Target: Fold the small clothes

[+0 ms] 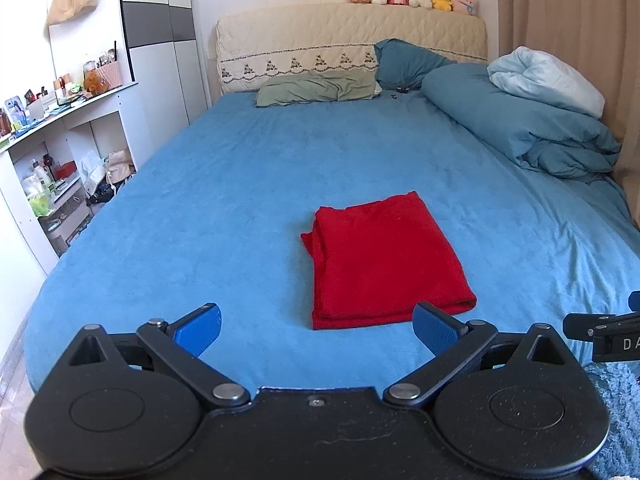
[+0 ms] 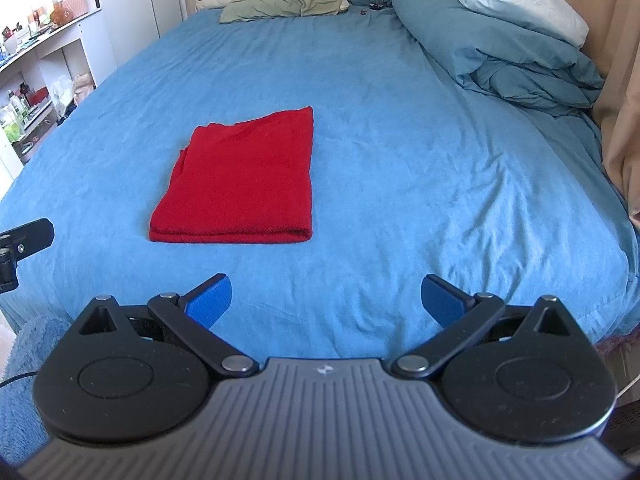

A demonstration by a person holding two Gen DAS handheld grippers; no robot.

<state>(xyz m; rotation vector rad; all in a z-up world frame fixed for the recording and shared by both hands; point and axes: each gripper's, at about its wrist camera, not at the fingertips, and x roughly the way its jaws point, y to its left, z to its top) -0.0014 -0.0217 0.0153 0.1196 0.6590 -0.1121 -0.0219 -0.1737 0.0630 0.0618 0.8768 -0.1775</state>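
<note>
Both tools, left tool [image 1: 317, 330] and right tool [image 2: 326, 302], are held apart and empty, short of the red garment [image 1: 384, 264]. Garment lies folded flat mid-bed [image 1: 200, 200]; folding judged essentially done.

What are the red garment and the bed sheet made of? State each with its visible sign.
Red garment: looks like a soft knit or fleece, matte and fuzzy at its folded edges. Bed sheet: seems a brushed, plush fabric, going by its mottled nap and soft shallow creases. Neither fibre can be confirmed.
</note>
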